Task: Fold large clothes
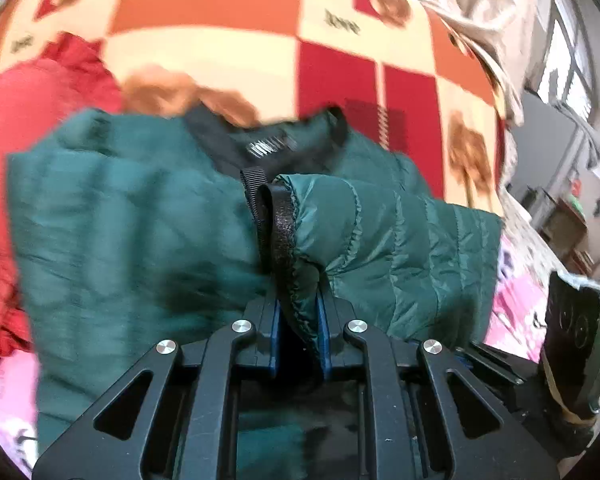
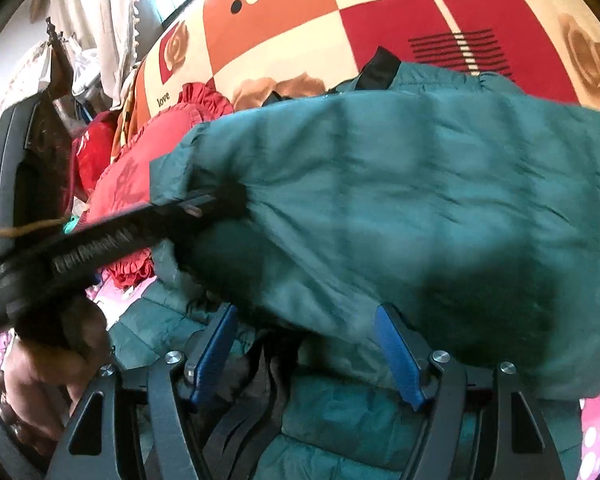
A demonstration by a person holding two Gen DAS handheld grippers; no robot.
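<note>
A dark green quilted jacket (image 1: 140, 220) lies spread on the bed, its black collar lining (image 1: 268, 144) turned up at the far side. My left gripper (image 1: 298, 320) is shut on the jacket's sleeve cuff (image 1: 300, 216), which is edged with black trim and stands up between the blue pads. In the right wrist view the jacket (image 2: 400, 200) fills the middle. My right gripper (image 2: 308, 344) is open, its blue pads (image 2: 398, 350) wide apart under the jacket's near fold, with a black strap between them. The left gripper (image 2: 216, 200) reaches in from the left, held by a hand (image 2: 52, 360).
A checked blanket (image 1: 220, 40) in orange, red and cream with roses covers the bed. A red ruffled cloth (image 1: 40, 140) lies left of the jacket. Pink bedding (image 1: 516, 304) shows at the near right. A pale curtain (image 2: 100, 20) hangs beyond the bed; a window (image 1: 572, 64) and furniture stand at the right.
</note>
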